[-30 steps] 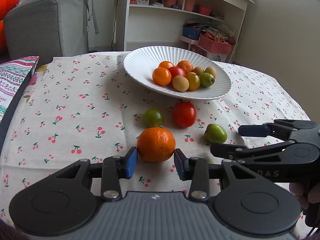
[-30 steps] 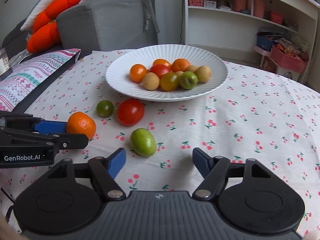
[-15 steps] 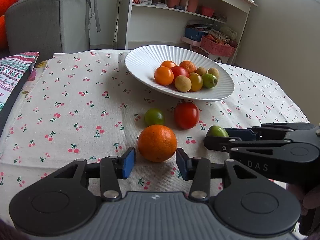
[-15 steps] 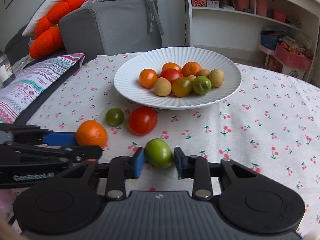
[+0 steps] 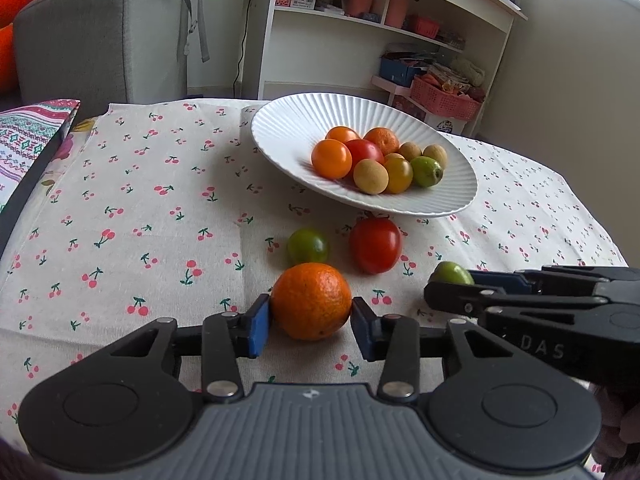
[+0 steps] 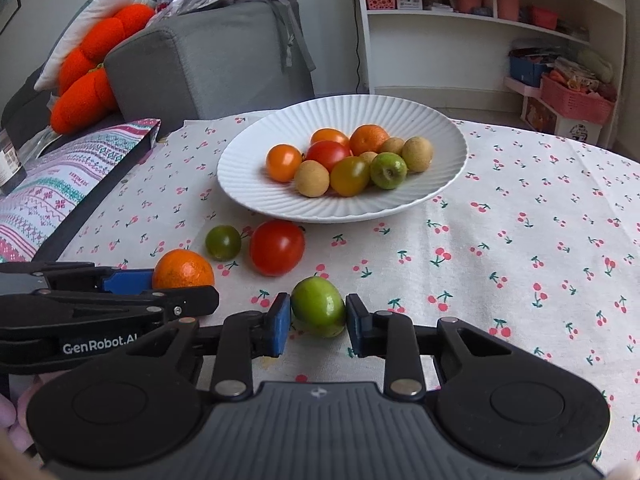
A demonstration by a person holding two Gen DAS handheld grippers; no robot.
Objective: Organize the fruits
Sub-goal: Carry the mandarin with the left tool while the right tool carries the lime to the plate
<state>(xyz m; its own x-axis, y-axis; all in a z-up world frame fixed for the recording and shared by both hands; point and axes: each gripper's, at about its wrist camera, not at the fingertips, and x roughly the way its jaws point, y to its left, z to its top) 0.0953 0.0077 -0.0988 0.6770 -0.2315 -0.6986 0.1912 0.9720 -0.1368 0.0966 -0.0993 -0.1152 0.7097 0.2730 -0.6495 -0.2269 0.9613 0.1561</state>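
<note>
Left wrist view: your left gripper (image 5: 311,322) is closing on a round, dimpled orange (image 5: 311,300), its blue fingers (image 5: 256,330) touching the peel on both sides. Your right gripper (image 6: 318,322) is clenched on a smooth, oval green fruit (image 6: 318,311). Both fruits sit on the cherry-print cloth (image 6: 520,240) covering the counter, near a glossy red tomato (image 6: 277,247) and a ribbed white plate (image 6: 440,136) of small fruit.
</note>
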